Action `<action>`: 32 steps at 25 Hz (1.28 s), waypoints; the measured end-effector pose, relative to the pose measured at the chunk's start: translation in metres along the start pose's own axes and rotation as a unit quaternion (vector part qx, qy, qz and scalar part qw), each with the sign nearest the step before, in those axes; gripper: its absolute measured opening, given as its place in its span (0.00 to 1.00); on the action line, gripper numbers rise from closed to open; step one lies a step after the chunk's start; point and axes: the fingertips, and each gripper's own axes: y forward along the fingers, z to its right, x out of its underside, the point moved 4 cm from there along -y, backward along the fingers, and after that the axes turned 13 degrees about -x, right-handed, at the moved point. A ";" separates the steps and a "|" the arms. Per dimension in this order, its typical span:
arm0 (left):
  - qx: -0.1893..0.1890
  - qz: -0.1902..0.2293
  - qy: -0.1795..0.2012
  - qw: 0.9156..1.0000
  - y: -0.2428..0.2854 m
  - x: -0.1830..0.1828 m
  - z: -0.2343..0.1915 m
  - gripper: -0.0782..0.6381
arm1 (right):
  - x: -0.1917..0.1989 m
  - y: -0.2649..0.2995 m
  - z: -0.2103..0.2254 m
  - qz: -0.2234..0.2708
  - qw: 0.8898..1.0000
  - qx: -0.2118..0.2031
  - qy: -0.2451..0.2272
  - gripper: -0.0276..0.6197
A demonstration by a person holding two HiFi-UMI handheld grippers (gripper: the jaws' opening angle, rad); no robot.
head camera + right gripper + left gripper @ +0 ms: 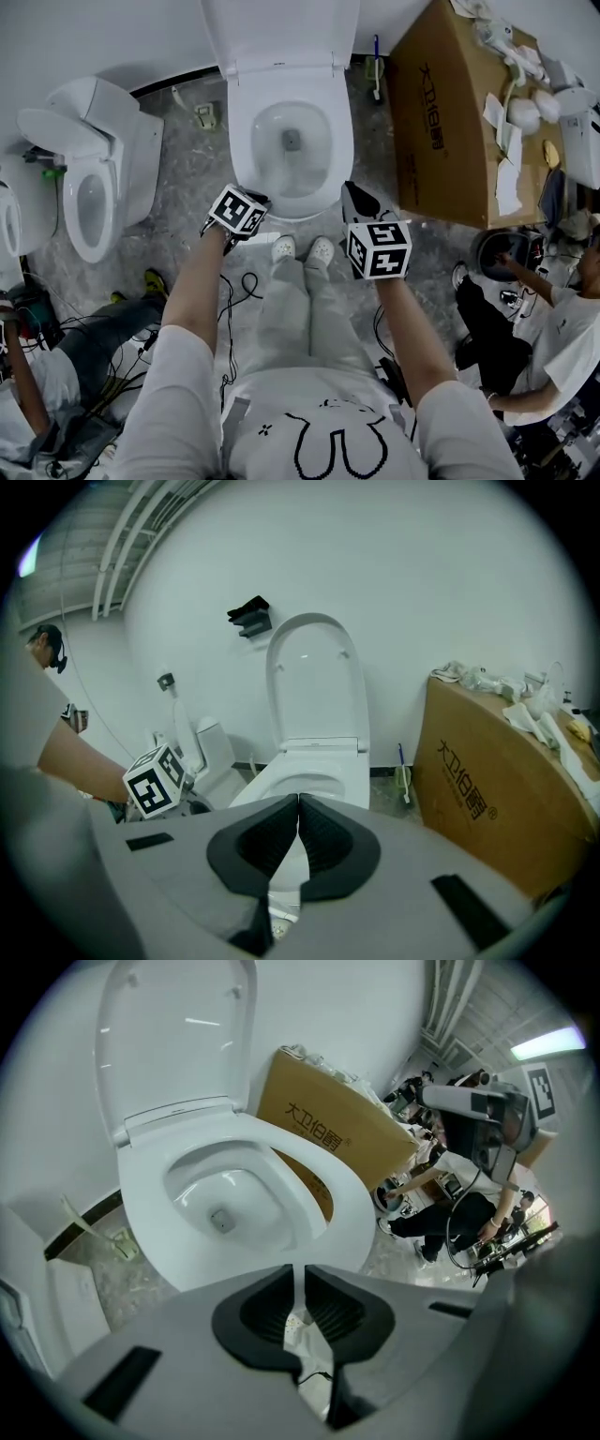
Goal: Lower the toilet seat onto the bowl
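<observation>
One toilet seat [242, 150] lies flat on the rim of the white bowl [291, 173], straight ahead of the person, while the lid [281, 28] behind it stands upright against the wall. Both grippers hang just short of the bowl's front edge, touching nothing. The left gripper [262, 199] is at the front left, its jaws a narrow slit apart with nothing between them, as the left gripper view [304, 1269] shows. The right gripper [354, 195] is at the front right, its jaws closed tip to tip and empty in the right gripper view [298, 799]. The person's white shoes [302, 249] stand on the grey floor [187, 141] between the two arms. A brown cardboard box [441, 122] stands just right of the toilet, and a second toilet [94, 178] stands well off to the left
</observation>
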 end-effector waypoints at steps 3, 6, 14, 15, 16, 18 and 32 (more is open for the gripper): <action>-0.008 0.001 -0.011 1.000 0.008 0.004 0.000 0.16 | 0.006 0.006 0.002 -0.007 1.000 -0.002 0.000 0.09; -0.010 0.002 -0.015 1.000 0.015 0.008 0.001 0.13 | 0.011 0.013 0.004 -0.013 1.000 -0.004 0.000 0.09; -0.018 -0.001 -0.028 0.999 0.035 0.021 0.002 0.12 | 0.028 0.032 0.011 -0.027 1.000 -0.010 -0.002 0.09; -0.019 -0.001 -0.030 0.999 0.038 0.021 0.001 0.12 | 0.030 0.035 0.013 -0.029 1.000 -0.011 -0.003 0.09; -0.021 0.000 -0.034 0.999 0.040 0.021 0.001 0.12 | 0.032 0.037 0.014 -0.030 1.000 -0.011 -0.003 0.09; -0.026 0.001 -0.040 0.999 0.045 0.023 0.001 0.12 | 0.038 0.041 0.016 -0.033 0.999 -0.012 -0.002 0.09; -0.032 0.002 -0.075 0.997 0.079 0.042 -0.004 0.12 | 0.081 0.081 0.020 -0.049 0.999 -0.018 0.005 0.09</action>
